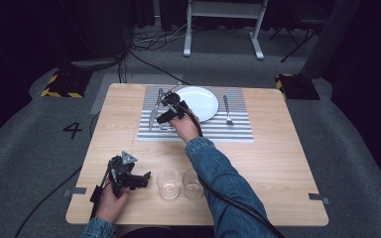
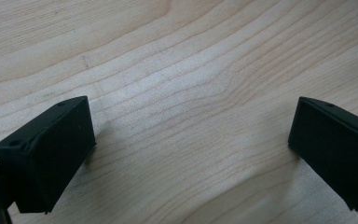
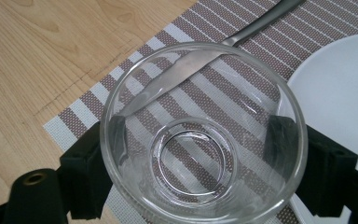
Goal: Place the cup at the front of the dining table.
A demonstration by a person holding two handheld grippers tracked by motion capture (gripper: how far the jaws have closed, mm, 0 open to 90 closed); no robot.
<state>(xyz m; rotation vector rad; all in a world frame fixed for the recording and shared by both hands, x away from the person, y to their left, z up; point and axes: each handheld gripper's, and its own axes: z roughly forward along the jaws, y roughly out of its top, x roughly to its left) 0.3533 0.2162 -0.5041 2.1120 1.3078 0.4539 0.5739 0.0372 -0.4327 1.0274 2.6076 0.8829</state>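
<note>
Left gripper [image 1: 144,177]: rests on the bare wooden table [image 1: 278,163] at the near left corner, jaws spread wide, nothing between them; idle.

Two empty glasses [image 1: 169,183] stand side by side near the front edge, just right of that gripper, untouched.

Right gripper [image 1: 164,118]: reaches over the striped placemat [image 1: 238,126], jaws clamped on opposite sides of a clear glass tumbler [image 3: 204,135]. The tumbler is upright, mouth toward the camera, at the mat's near left part. Whether its base already touches the mat cannot be told.

A knife [image 3: 200,60] lies on the mat just beyond the tumbler; the white plate [image 1: 201,101] sits just to its right; a fork [image 1: 227,110] lies right of the plate.

Judgement: the step in hand is setting the tumbler on the mat. To do it well, keep it vertical, lower it straight, keep the base off the knife blade and the plate rim, and free the grip only once the base sits flat on the mat
</note>
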